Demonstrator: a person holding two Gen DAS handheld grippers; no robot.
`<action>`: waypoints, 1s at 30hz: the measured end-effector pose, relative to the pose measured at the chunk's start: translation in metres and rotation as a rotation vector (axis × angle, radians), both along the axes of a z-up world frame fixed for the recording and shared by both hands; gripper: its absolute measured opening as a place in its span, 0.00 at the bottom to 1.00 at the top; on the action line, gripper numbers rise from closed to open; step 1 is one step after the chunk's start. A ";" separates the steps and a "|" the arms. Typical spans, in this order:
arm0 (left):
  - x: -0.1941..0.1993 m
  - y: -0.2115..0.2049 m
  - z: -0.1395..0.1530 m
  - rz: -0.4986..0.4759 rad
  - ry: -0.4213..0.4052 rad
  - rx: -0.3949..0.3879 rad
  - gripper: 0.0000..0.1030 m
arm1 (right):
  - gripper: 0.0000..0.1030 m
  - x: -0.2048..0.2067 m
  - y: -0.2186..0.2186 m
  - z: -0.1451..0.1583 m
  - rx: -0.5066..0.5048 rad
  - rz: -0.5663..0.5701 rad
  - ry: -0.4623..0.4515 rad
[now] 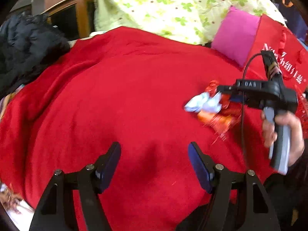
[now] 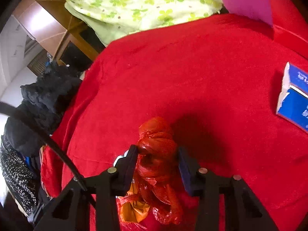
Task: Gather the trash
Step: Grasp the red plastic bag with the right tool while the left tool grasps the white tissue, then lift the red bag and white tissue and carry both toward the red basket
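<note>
My right gripper (image 2: 156, 165) has its jaws closed in against a bunched red plastic bag (image 2: 156, 154), one pad at each side of the knotted wad. My left gripper (image 1: 154, 165) stands with its jaws roughly half open and nothing between them, only the red blanket (image 1: 115, 96) beneath.

Room to move: the blanket lies broad and bare ahead of the left jaws. Its far edge meets a green clover-print quilt (image 1: 163, 5); on the left it drops off beside a heap of dark clothing (image 1: 28, 44), and a pink pillow (image 1: 234, 36) sits at the far right. From the right wrist I see a blue and white carton (image 2: 294, 100) lying on the blanket, well apart from the bag.

The bag is crinkled, glossy, translucent red — orange plastic shows low inside it. From the left wrist it appears blurred at the right gripper's tip, with crumpled white paper (image 1: 202, 104) beside it.
</note>
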State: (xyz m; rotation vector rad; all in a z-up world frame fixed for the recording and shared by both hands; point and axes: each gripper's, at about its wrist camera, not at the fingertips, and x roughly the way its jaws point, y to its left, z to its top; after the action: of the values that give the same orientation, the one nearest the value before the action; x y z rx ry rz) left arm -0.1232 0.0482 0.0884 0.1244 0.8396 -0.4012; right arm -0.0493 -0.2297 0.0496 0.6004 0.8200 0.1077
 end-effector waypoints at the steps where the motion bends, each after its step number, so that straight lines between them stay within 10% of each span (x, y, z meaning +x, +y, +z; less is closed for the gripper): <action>1: 0.005 -0.010 0.002 -0.023 0.003 -0.017 0.71 | 0.42 -0.006 -0.005 0.001 0.012 -0.011 -0.009; 13: 0.078 -0.108 -0.024 -0.105 0.141 -0.078 0.70 | 0.42 -0.085 -0.049 0.035 -0.016 -0.088 -0.111; 18: 0.096 -0.113 -0.041 -0.096 0.241 -0.102 0.29 | 0.42 -0.095 -0.048 0.033 -0.025 -0.083 -0.111; 30: 0.055 -0.068 0.048 -0.050 0.056 -0.170 0.25 | 0.42 -0.153 -0.042 0.083 -0.063 -0.074 -0.247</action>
State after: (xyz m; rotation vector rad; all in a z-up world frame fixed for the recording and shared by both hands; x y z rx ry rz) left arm -0.0678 -0.0193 0.1366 -0.0239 0.8552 -0.5233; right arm -0.2024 -0.2714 0.1324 0.5452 0.5599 0.0865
